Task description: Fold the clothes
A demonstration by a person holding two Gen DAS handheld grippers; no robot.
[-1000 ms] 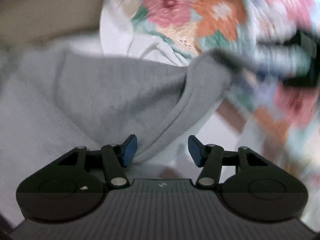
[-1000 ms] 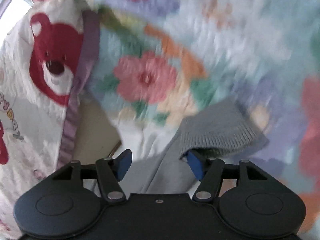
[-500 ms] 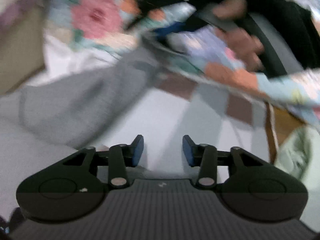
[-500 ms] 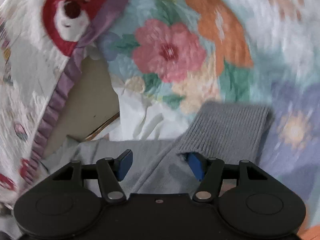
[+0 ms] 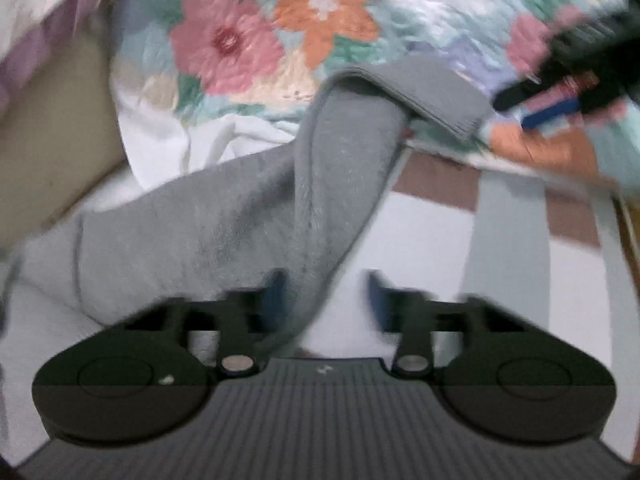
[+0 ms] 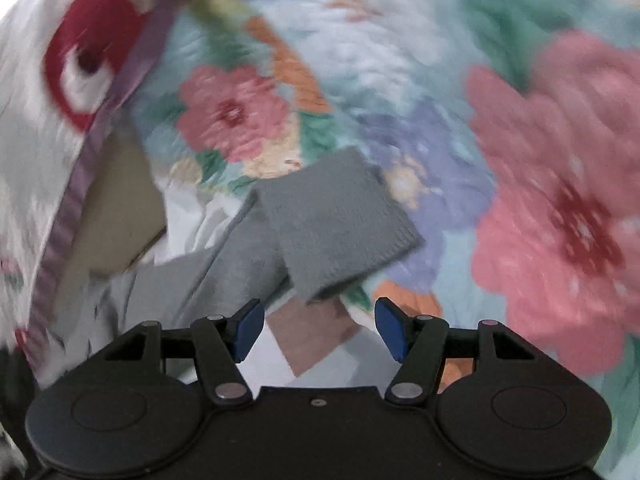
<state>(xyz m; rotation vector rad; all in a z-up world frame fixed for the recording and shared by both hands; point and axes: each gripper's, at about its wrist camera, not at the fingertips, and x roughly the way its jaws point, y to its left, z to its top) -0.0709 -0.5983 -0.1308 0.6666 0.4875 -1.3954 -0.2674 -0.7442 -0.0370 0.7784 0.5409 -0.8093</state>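
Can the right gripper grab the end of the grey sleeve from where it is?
Probably yes. The right gripper is open and empty, and the grey sleeve's cuff lies just ahead on the flowery quilt, nothing between.

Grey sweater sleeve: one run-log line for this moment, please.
grey sweater sleeve: draped on floral quilt | left gripper: closing, sleeve between | right gripper: open, empty

**Our two tools above the bed**

Our left tool [image 5: 326, 300], black with blue pads, points down at a slant; its jaws are closing, blurred by the motion, with a fold of the grey knitted sweater sleeve [image 5: 340, 184] lying between them against the left pad. Our right tool [image 6: 320, 330] also tilts downward, its blue-padded fingers [image 6: 248, 330] standing wide apart with nothing pressed between them. In the left wrist view it shows as a dark blur at the upper right.
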